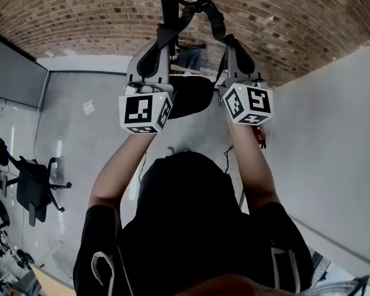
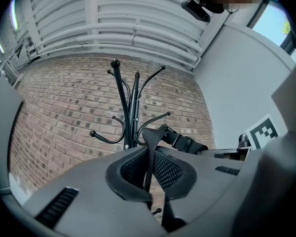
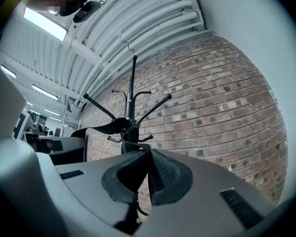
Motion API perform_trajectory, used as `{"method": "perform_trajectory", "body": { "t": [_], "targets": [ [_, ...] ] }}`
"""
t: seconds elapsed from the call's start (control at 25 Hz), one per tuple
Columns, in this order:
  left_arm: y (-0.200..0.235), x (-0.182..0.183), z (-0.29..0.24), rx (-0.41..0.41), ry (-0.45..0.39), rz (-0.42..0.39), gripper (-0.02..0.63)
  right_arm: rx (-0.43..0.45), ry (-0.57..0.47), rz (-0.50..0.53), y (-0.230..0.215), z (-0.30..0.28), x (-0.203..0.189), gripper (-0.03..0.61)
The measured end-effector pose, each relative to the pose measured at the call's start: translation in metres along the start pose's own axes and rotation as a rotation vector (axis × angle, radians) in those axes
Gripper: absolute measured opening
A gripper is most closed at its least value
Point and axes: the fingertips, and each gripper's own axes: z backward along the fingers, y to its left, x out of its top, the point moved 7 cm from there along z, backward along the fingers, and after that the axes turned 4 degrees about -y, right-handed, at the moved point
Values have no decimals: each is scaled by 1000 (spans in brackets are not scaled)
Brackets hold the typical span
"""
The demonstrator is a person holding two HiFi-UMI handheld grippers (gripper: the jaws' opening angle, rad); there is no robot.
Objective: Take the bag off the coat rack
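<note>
The left tongs and right tongs each pinch the black woven strap of the black fabric bag, which hangs between and below them. The strap seems still looped on the black metal coat rack, so raise both evenly past the hook tip, then pull back.

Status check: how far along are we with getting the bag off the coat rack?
Done: the left gripper and right gripper are each shut on the bag's strap. In hand: the bag hangs between them, raised beside the coat rack. Left: the strap appears looped on the rack, so it must clear that and come away.
</note>
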Motion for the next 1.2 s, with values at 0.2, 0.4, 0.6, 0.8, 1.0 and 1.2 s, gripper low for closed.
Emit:
{"method": "perform_trajectory", "body": {
  "t": [0.2,0.4,0.6,0.8,1.0,1.2],
  "targets": [
    [-1,7,6,0,-23,1,23,4,2,19,-1,7,4,21],
    [-3,17,8,4,-39,13,23,2,-11,35,-2,13,13,21],
    [-4,26,12,6,-56,59,23,10,-29,24,1,20,21,21],
    [-7,33,14,8,-73,90,23,13,-46,28,3,27,28,21],
    [-7,47,18,11,-106,125,23,5,-101,-5,2,36,42,21],
    [-9,60,27,-6,-125,129,23,-2,-115,-13,1,47,51,21]
  ]
}}
